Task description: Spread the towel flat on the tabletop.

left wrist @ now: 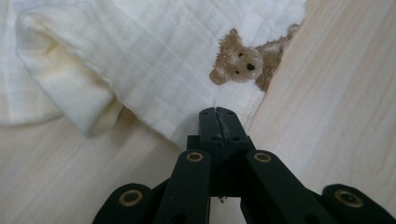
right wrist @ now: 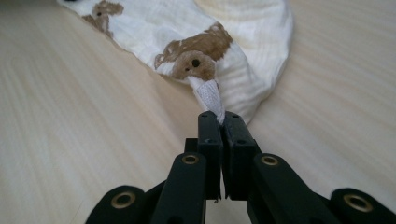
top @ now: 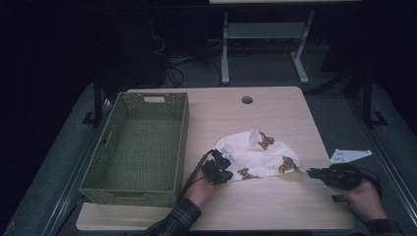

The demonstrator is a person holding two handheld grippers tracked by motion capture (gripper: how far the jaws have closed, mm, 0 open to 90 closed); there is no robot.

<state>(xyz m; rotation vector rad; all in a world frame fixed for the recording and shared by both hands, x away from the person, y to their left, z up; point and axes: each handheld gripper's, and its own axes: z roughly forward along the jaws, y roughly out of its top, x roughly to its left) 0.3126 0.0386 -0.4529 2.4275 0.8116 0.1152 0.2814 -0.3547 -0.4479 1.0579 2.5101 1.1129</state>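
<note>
Two hands lie low over the wooden table (top: 275, 204), the left gripper (top: 223, 166) and the right gripper (top: 314, 172) each pinching an edge of the white cloth with bear prints (top: 258, 156) that lies between them, jaws closed on the fabric. Beside the left gripper, on its outer side, stands a green woven basket (top: 101, 162) with nothing visible inside; beyond the table is a dark floor with cables.

High view looks down; both gripper views closely share the cloth (top: 258, 156).

We see the left gripper (left wrist: 218, 112) pinching the cloth (left wrist: 154, 60) edge, near 1 bear print (left wrist: 243, 63), over the table (left wrist: 327, 93).
</note>
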